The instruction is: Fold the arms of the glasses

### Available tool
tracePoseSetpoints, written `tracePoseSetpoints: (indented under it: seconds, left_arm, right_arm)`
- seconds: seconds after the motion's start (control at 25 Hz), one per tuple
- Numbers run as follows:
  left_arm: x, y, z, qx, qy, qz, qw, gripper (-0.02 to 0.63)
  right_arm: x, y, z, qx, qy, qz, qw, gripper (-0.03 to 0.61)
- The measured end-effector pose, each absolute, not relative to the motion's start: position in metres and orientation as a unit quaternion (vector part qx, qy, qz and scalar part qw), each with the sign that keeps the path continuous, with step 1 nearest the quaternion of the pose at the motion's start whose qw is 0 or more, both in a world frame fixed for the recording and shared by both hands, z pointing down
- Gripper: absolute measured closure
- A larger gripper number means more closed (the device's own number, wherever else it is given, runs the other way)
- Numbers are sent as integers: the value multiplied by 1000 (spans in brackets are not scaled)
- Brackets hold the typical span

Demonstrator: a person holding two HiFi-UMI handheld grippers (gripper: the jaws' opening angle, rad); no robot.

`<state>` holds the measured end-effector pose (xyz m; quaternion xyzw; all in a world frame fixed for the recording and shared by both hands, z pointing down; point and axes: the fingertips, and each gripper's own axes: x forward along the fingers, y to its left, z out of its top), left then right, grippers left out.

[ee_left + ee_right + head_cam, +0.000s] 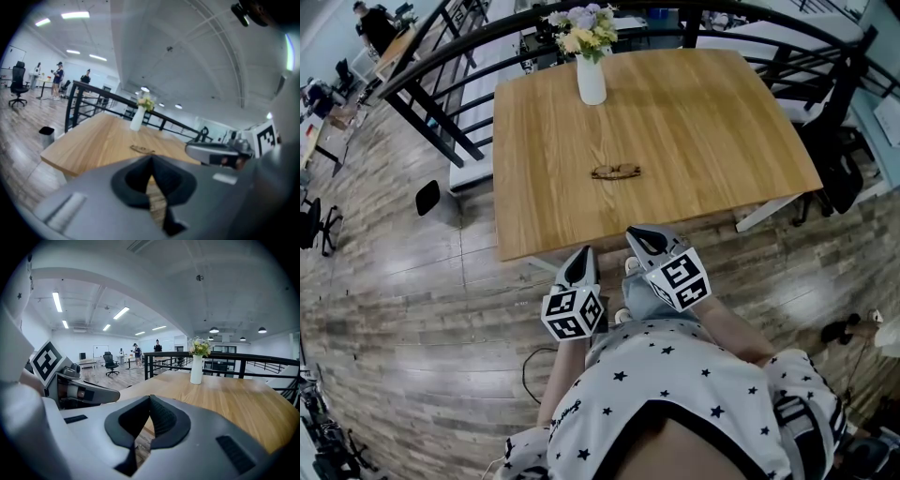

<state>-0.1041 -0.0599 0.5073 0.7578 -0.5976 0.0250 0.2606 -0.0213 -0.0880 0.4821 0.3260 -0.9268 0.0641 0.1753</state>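
Glasses lie central on bench, lengthwise along its near edge — ahead of left gripper, nearer right gripper (both jaws closed, empty).

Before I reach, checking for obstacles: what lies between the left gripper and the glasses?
Only bare light wooden tabletop between grey left gripper and thin brown-framed glasses; head view shows it.

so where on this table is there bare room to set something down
Most of the table is bare: the whole right half, right of the vase and glasses; the left strip beside them; the near band between glasses and front edge. Only the vase at the far edge and the glasses mid-table take space.
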Motion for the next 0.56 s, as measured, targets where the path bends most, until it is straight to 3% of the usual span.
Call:
tracePoseSetpoints:
  seconds: [0.56]
  left_arm:
    - [-106,-64,504,755,-604,23,256,606]
  right_arm:
    - [-24,-90,479,320,-930,66,166,561]
